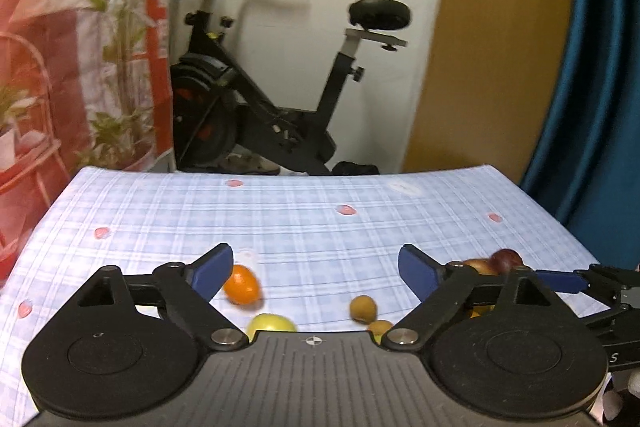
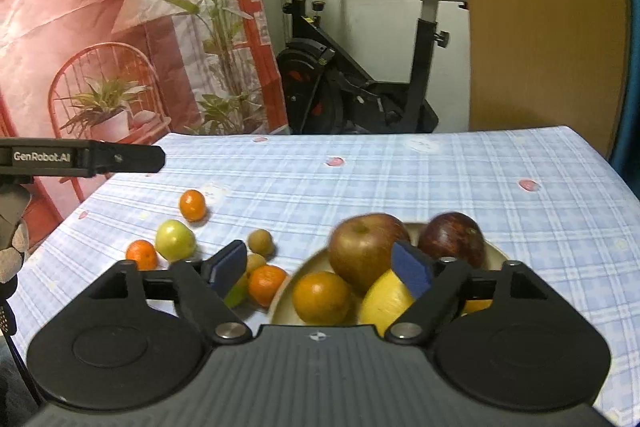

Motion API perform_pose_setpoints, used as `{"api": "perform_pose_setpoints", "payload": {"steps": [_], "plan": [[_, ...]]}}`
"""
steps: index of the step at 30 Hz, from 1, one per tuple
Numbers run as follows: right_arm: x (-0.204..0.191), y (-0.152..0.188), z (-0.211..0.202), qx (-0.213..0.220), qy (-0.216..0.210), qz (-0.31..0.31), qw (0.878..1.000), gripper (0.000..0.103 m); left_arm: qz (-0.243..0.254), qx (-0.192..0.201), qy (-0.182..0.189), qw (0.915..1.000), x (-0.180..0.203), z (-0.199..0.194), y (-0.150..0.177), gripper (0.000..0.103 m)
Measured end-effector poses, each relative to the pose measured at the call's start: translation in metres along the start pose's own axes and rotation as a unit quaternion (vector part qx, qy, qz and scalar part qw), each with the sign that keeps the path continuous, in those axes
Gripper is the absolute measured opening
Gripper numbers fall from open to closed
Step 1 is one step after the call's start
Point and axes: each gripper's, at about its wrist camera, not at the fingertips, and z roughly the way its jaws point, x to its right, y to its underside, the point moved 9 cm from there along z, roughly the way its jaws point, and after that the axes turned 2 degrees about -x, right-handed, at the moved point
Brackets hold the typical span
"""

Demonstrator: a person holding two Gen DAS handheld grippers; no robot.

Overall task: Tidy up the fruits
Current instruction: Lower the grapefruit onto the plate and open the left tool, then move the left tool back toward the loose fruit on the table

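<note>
The right gripper (image 2: 320, 269) is held above the near edge of the bowl (image 2: 285, 301); its blue pads are spread wide and nothing is gripped between them. In the bowl, an orange (image 2: 321, 297) and a yellow fruit (image 2: 386, 301) are seen nearest, with a brownish-red apple (image 2: 366, 253) and a dark red apple (image 2: 452, 239) behind them. Just left of the bowl, on the checked tablecloth (image 2: 400, 179), a small orange (image 2: 266, 285) is placed touching or nearly touching the bowl's rim. Two small tan round fruits (image 2: 261, 242) are set beyond it. Further left, a green fruit (image 2: 175, 239) is flanked by a tangerine (image 2: 141, 254) and, further back, another tangerine (image 2: 192, 205).

The left gripper (image 1: 316, 273) is likewise shown with its jaws wide apart and empty. Below and between its fingers, an orange-coloured fruit (image 1: 242, 284), a yellow-green fruit (image 1: 271, 323) and a tan fruit (image 1: 363, 308) are visible, blurred, so their exact contact cannot be judged. From the right wrist view, the left gripper's side is seen at the left frame edge.

Beyond the table, an exercise bike (image 1: 256, 99) is positioned against the wall, beside a printed backdrop (image 2: 100, 27).
</note>
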Motion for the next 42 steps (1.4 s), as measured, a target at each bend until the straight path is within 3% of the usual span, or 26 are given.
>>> {"api": "perform_pose_setpoints", "payload": {"steps": [4,7,11,19,25,32,38,42], "plan": [[-0.015,-0.008,0.001,-0.006,-0.014,0.004,1.000,0.100,-0.003,-0.010,-0.006,0.9999,-0.014,-0.007,-0.005,0.092],[-0.021,-0.014,0.004,-0.014,-0.003,0.009,1.000,0.102,0.009,-0.001,-0.028,0.9996,-0.024,-0.017,-0.009,0.092],[-0.027,-0.018,0.011,-0.033,0.024,0.001,0.999,0.103,0.013,0.004,-0.034,0.9993,-0.029,-0.023,-0.015,0.092],[-0.034,-0.022,0.021,-0.031,0.012,0.014,0.999,0.103,0.021,0.001,-0.051,0.9985,-0.033,-0.025,-0.010,0.092],[-0.037,-0.024,0.023,-0.026,0.004,0.025,0.999,0.103,-0.015,-0.004,-0.038,0.9992,-0.041,-0.025,-0.004,0.092],[-0.037,-0.025,0.023,-0.028,0.017,0.007,0.999,0.103,-0.044,-0.012,-0.059,0.9972,-0.056,-0.027,0.001,0.092],[-0.039,-0.019,0.029,-0.041,-0.010,0.006,0.999,0.103,-0.037,-0.026,-0.081,0.9957,-0.058,-0.026,0.009,0.092],[-0.041,-0.011,0.039,-0.062,-0.019,0.006,0.998,0.102,-0.036,-0.031,-0.074,0.9962,-0.060,-0.024,0.014,0.092]]}}
